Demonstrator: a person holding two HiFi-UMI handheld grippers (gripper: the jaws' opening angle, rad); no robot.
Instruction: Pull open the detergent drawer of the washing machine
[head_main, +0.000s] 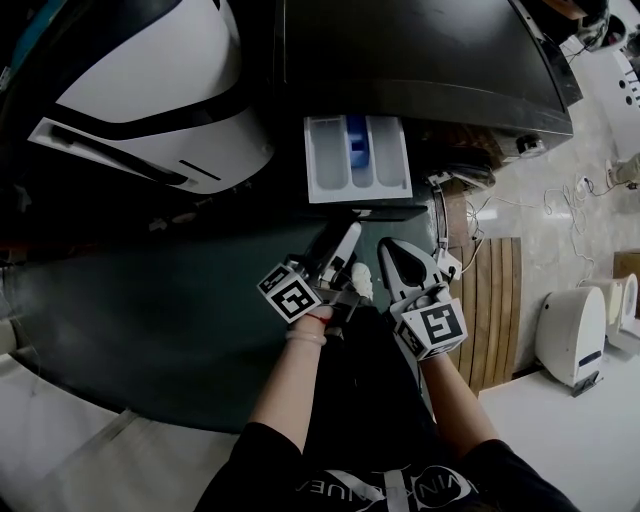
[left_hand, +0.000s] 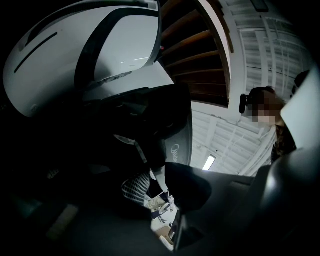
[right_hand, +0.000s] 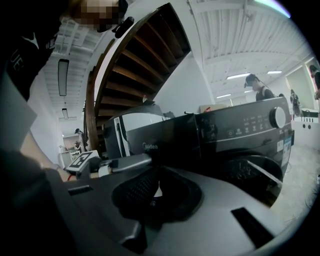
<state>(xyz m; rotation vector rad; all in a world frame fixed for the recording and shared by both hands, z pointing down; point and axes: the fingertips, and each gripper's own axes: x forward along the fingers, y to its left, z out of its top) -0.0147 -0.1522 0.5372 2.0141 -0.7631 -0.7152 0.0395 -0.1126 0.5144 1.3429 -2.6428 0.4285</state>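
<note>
On the washing machine, the detergent drawer stands pulled out, task seemingly done; your left gripper gapes empty, your right gripper closed

The camera on my head looks steeply down from close above onto the top of the washing machine, with my left tool and right tool low in the middle. The left tool's camera sits near the dark machine and tilts upward toward a white appliance, the staircase and the ceiling. The right tool's camera faces roughly level at the machine's front from nearby. Both tool views share the staircase. The head view and the left tool view share the white appliance.
</note>
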